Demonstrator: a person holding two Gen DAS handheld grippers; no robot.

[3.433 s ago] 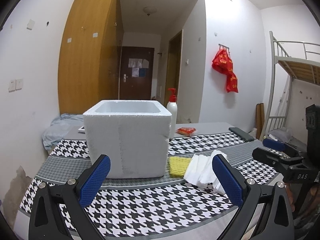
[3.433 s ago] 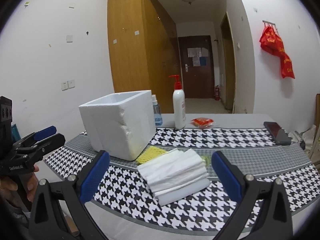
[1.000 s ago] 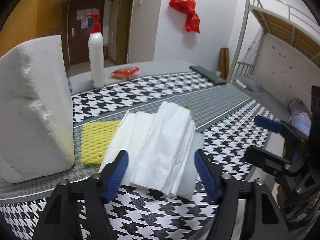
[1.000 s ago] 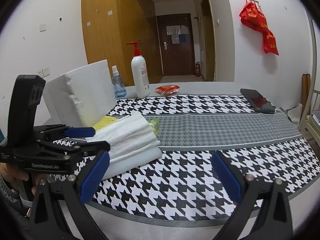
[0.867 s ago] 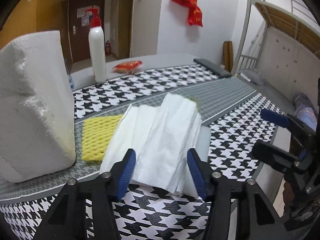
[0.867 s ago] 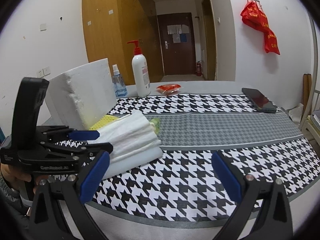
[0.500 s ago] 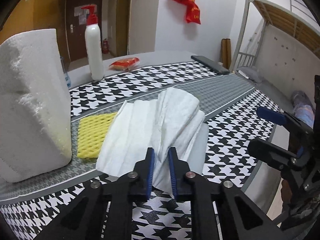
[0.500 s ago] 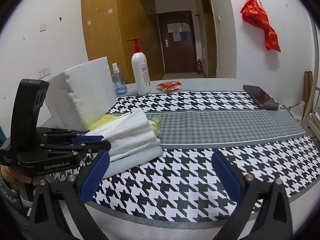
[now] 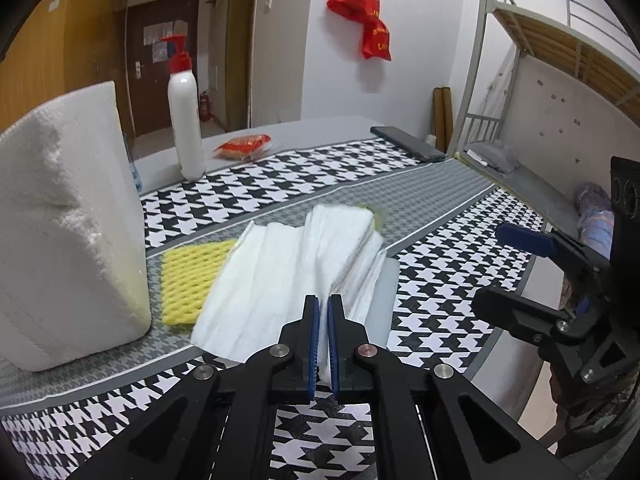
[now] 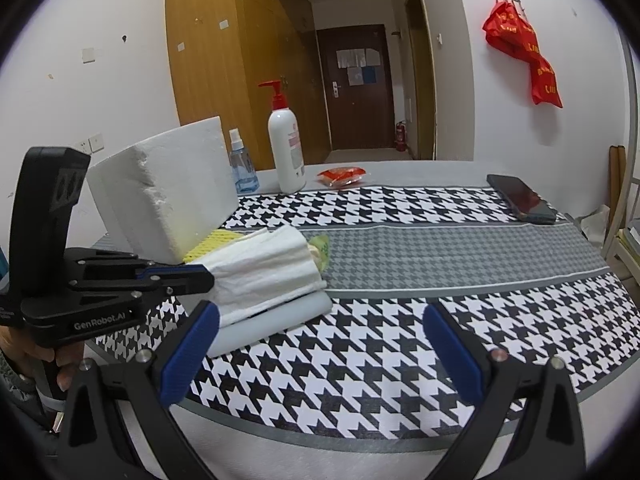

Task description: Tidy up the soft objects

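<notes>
A stack of white foam sheets point(image 9: 296, 264) lies on the houndstooth tablecloth, on top of a pale flat foam pad point(image 10: 276, 320). My left gripper point(image 9: 323, 312) is shut on the near edge of the white foam sheets point(image 10: 264, 268), bunching them up. A yellow foam net point(image 9: 192, 276) lies flat between the sheets and the white foam box point(image 9: 68, 216). A greenish piece point(image 10: 320, 250) peeks out behind the stack. My right gripper point(image 10: 320, 344) stands open over the near table edge, nothing between its fingers, right of the stack.
A white pump bottle point(image 10: 286, 152) and a small blue spray bottle point(image 10: 240, 170) stand behind the box point(image 10: 160, 192). A red snack packet point(image 10: 342, 176) and a dark phone point(image 10: 520, 198) lie at the far side. A bunk bed frame point(image 9: 520, 40) stands to the right.
The left gripper's jaws closed from wide open onto the near edge of the white sheets, which bunched and lifted a little. The right gripper stayed where it was, open.
</notes>
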